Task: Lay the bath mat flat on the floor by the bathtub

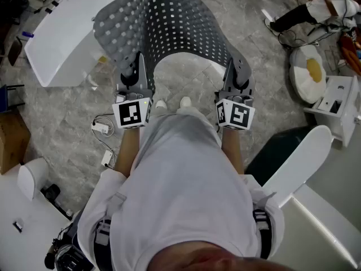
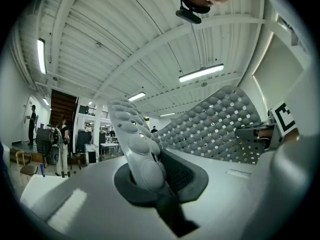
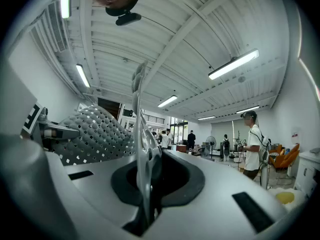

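The bath mat (image 1: pixel 163 27) is grey, bumpy and full of small holes. It is held up off the marble floor and arches between my two grippers, its far part spread toward the white bathtub (image 1: pixel 62 38). My left gripper (image 1: pixel 137 68) is shut on the mat's near left edge and my right gripper (image 1: pixel 236 68) on its near right edge. In the left gripper view the mat edge (image 2: pixel 135 144) rises out of the shut jaws, and the rest of the sheet curves off to the right. In the right gripper view the clamped mat edge (image 3: pixel 142 149) appears edge-on as a thin strip.
A power strip with cables (image 1: pixel 101 127) lies on the floor near my left foot. A cardboard box (image 1: pixel 11 140) stands at the left, a white fixture (image 1: pixel 299 168) at the lower right, and a round white item with a yellow centre (image 1: pixel 307 72) at the right. Several people stand far off.
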`<move>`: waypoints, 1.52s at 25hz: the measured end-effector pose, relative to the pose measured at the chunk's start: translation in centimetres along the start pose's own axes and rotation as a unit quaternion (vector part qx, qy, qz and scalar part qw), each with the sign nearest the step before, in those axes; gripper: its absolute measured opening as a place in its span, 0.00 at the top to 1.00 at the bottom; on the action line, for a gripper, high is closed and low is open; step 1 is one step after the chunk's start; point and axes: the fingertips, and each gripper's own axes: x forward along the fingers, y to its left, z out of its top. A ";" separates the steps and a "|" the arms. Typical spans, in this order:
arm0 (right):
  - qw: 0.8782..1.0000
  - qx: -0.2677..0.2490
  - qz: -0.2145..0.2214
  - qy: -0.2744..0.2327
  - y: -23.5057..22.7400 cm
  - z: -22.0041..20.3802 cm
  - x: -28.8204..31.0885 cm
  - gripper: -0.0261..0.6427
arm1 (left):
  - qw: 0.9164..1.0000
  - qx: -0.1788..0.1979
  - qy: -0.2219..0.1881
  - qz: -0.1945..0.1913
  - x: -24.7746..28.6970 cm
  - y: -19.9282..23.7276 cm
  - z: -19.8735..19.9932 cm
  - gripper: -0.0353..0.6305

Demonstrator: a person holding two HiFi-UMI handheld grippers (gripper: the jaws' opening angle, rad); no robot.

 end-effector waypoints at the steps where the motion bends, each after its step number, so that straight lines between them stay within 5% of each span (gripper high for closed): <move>1: 1.000 0.002 0.001 0.000 -0.1 0.1 0.0 0.94 | 1.000 -0.001 0.001 -0.001 0.0 -0.1 0.0 0.92; 38: 1.000 0.002 -0.004 0.022 -1.2 1.2 -0.8 0.93 | 0.999 -0.031 0.012 0.001 0.3 0.1 -0.8 0.92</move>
